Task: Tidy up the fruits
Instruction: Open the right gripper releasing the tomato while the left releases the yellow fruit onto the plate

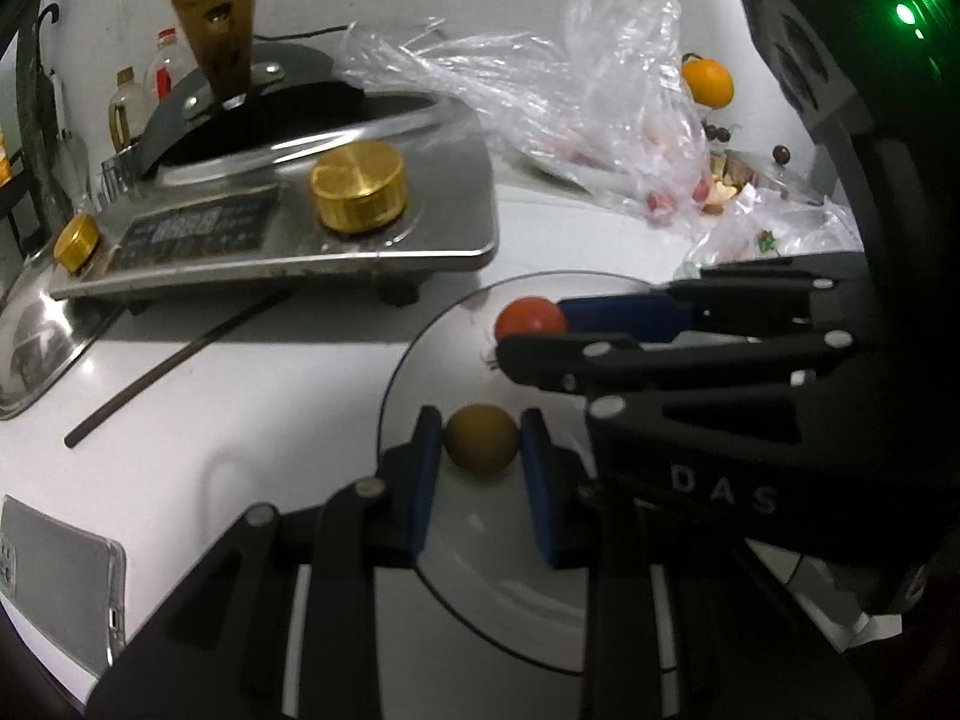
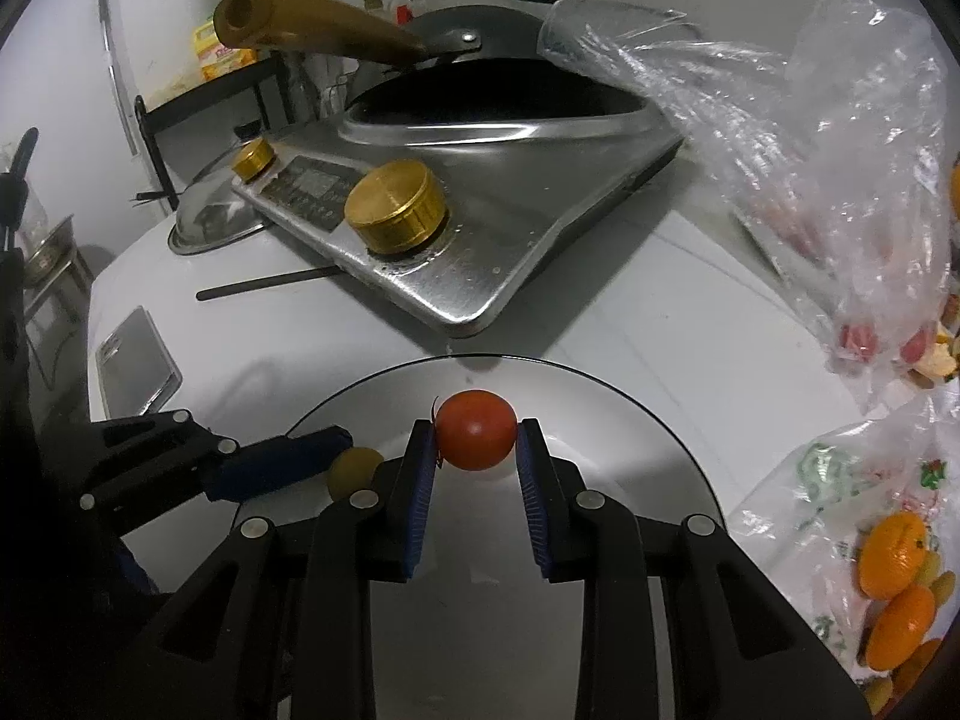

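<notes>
Two fruits sit pinched over the plate (image 2: 630, 414): tomato (image 2: 475, 429) in the right gripper (image 2: 474, 450) jaws, brown fruit (image 1: 482, 443) in the left gripper (image 1: 480, 450) jaws, stove (image 2: 510, 240) beyond.

Above the white plate (image 2: 630, 414) bare counter (image 2: 690, 324) lies open only toward 1 o'clock. The silver cooker (image 2: 480, 252) blocks 12 o'clock, a clear plastic bag (image 2: 840, 180) crowds 2 o'clock, oranges (image 2: 894, 546) sit at 4, a chopstick (image 2: 270, 285) lies at 10
</notes>
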Available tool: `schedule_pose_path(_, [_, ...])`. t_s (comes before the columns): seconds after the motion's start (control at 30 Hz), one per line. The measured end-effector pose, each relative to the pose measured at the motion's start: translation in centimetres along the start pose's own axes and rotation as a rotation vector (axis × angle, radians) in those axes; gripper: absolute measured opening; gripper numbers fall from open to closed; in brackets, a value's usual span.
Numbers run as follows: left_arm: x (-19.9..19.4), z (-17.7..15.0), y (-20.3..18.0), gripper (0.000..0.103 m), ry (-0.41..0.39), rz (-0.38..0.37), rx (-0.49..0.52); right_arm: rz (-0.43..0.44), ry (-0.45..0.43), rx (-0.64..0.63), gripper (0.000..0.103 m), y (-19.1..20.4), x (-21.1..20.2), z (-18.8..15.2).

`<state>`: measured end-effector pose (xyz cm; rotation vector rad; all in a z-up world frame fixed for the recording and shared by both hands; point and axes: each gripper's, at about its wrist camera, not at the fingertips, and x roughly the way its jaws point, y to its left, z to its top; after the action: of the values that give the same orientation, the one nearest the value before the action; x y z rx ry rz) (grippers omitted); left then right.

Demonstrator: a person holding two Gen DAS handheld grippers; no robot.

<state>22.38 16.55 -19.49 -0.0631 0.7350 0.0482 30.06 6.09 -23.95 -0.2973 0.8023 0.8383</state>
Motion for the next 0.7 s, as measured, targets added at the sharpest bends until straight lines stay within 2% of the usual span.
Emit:
schedule_pose_path(0.37, [-0.1, -0.1, -0.1, 0.030, 0.006, 0.012, 0.013, 0.019, 0.011, -0.018, 0.030, 0.4, 0.0, 0.2])
schedule_pose_path(0.7, [-1.8, -0.4, -1.0, 0.034, -0.016, 0.042, -0.002, -0.033, -0.047, -0.010, 0.030, -0.5, -4.0, -0.5])
